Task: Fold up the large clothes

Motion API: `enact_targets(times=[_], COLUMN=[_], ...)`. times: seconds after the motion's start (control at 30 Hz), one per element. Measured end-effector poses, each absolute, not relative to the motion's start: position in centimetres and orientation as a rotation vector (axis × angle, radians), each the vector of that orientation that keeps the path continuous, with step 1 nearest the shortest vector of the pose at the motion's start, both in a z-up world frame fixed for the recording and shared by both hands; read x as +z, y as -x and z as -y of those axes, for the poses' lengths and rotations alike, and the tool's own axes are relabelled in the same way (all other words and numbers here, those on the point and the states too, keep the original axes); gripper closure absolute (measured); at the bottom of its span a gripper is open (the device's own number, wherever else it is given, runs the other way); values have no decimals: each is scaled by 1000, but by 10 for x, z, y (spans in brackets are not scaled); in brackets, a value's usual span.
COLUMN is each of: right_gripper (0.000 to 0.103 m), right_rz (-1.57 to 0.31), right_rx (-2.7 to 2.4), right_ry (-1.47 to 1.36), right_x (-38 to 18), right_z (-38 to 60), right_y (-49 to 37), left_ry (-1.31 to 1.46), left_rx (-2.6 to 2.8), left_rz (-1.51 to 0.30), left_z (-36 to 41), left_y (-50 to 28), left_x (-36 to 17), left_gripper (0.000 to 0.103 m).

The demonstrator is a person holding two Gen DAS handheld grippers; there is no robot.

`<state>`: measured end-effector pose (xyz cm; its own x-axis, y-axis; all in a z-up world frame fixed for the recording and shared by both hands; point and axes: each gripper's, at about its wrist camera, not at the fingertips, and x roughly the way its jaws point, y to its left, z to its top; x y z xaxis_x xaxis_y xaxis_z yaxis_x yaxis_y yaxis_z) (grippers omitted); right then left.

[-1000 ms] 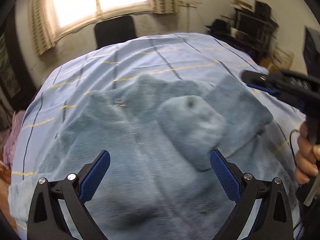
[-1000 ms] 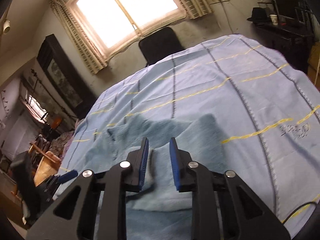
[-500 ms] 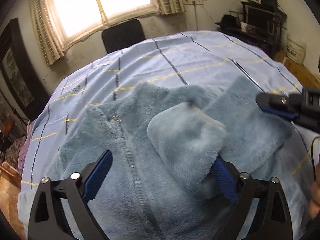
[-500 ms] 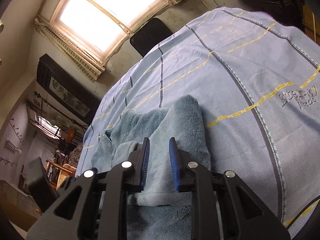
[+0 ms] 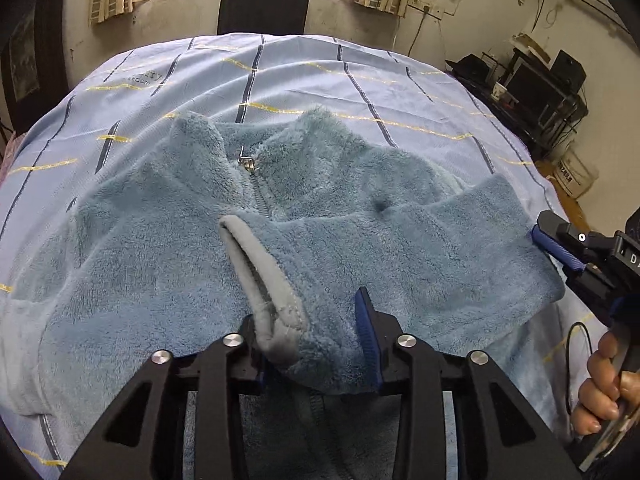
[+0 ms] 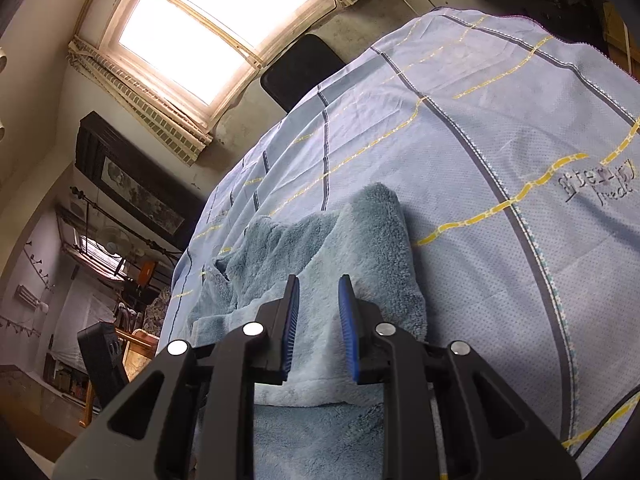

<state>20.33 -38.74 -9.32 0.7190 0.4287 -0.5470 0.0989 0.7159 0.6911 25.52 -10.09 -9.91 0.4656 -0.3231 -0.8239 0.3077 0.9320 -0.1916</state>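
Since a second ago, the left tool has closed from wide open onto the grey-edged cuff of the fluffy blue fleece zip jacket, whose sleeve now lies drawn across the chest. That jacket is spread on the pale blue checked bedsheet, collar toward the black chair. At the right, the right tool stands narrowly parted over the sleeve's folded edge, gripping nothing visible.
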Motion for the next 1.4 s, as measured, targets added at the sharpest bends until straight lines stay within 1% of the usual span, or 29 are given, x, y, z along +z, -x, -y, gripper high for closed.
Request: enact_targets(times=[0.03, 0.07, 0.2, 0.33, 0.5, 0.57, 0.63, 0.67, 0.7, 0.73, 0.77, 0.8, 0.93, 1.03, 1.07, 1.13, 1.27, 1.4], right_gripper=[82, 82, 82, 82, 83, 83, 83, 83, 84, 85, 93, 96, 96, 96, 92, 91, 91, 91], right_rz=[-759, -757, -724, -684, -704, -724, -765, -792, -832, -896, -932, -938, -941, -919, -896, -838, -770, -814], right_rx=[202, 200, 209, 200, 216, 228, 232, 228, 215, 194, 181, 168, 164, 143, 138, 136, 197, 249], right_ry=[-771, -777, -797, -759, -703, -677, -639, -620, -596, -568, -553, -537, -571, -562, -544, -487, -419, -446], right_x=[-94, -95, -91, -80, -79, -81, -86, -89, -95, -106, -114, -117, -118, -113, -107, -93, -76, -84], right_z=[389, 391, 396, 394, 382, 375, 366, 363, 360, 355, 353, 352, 359, 361, 358, 350, 335, 329], right_y=[-203, -203, -200, -195, -196, -197, -201, -203, -207, -212, -215, -216, -214, -211, -208, -200, -193, -194], left_ry=[8, -4, -17, -27, -16, -22, -35, -40, -38, -31, -13, 1, 32, 38, 33, 15, -47, -93], left_rx=[-386, -382, -355, -311, -275, -252, -218, -197, -178, -171, -172, -169, -116, -131, -159, -222, -293, -296], left_rz=[-1002, -984, -906, -839, -848, -879, -925, -941, -954, -959, -965, -964, -897, -856, -854, -864, -898, -955], left_z=[101, 100, 90, 73, 52, 45, 40, 37, 32, 28, 22, 17, 1, 4, 11, 27, 62, 77], left_y=[-255, -254, -248, -241, -238, -240, -244, -245, -246, -246, -246, -245, -235, -226, -224, -223, -223, -231], left_x=[-96, -92, -68, -46, -49, -62, -77, -84, -89, -92, -93, -93, -73, -59, -56, -55, -66, -90], left_gripper=[91, 92, 92, 92, 92, 88, 80, 72, 67, 66, 65, 65, 63, 62, 62, 61, 61, 61])
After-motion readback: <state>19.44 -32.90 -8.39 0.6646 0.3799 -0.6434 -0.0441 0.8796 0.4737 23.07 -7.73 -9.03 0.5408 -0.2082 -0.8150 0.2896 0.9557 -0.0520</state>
